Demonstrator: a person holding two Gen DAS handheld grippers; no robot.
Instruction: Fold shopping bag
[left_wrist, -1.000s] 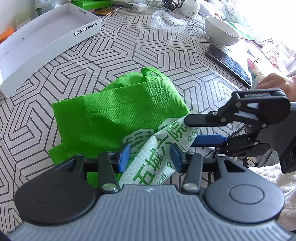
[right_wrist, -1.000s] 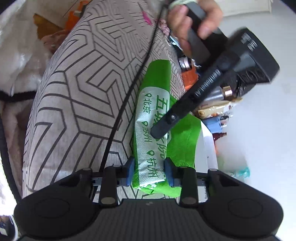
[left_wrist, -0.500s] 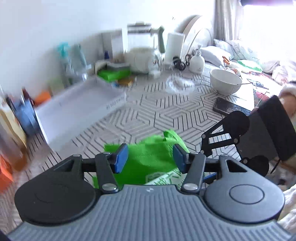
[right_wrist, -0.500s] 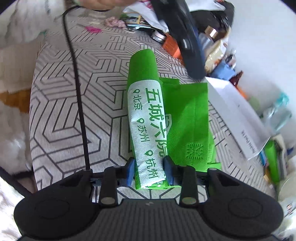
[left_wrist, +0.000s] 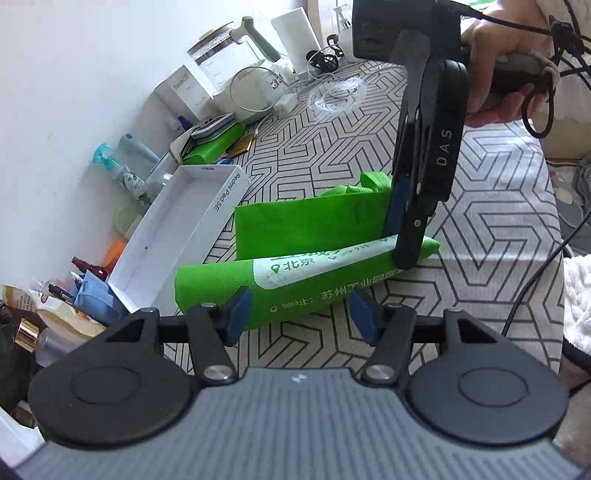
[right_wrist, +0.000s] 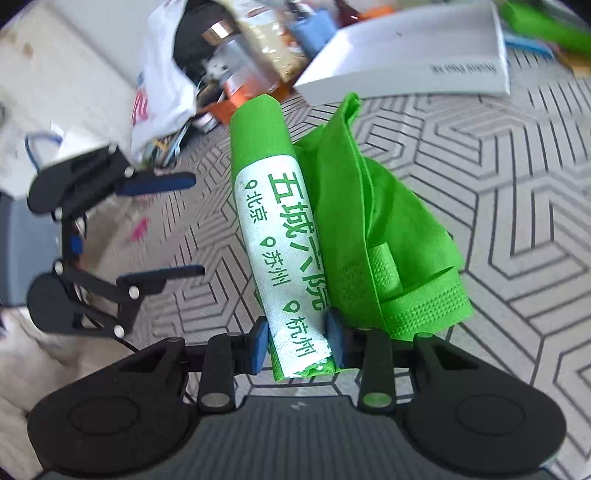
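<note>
The green shopping bag (left_wrist: 295, 229) lies partly folded on the patterned tablecloth, its near edge rolled into a long tube with a white printed panel (right_wrist: 284, 254). My right gripper (right_wrist: 297, 341) is shut on one end of that rolled edge; it also shows in the left wrist view (left_wrist: 402, 236), coming down onto the roll from above. My left gripper (left_wrist: 297, 317) is open and empty, its fingers on either side of the roll's near flank. In the right wrist view it (right_wrist: 177, 225) stands open to the left of the roll, apart from it.
A white Redmi Pad box lid (left_wrist: 177, 229) lies just left of the bag. Bottles, a kettle (left_wrist: 229, 48), cables and small boxes crowd the far wall side. A black cable (left_wrist: 532, 280) trails over the table's right edge.
My left gripper let go of the rolled edge, lifted away and came back open near the roll's other end. The right gripper kept its hold and swung round with the roll.
</note>
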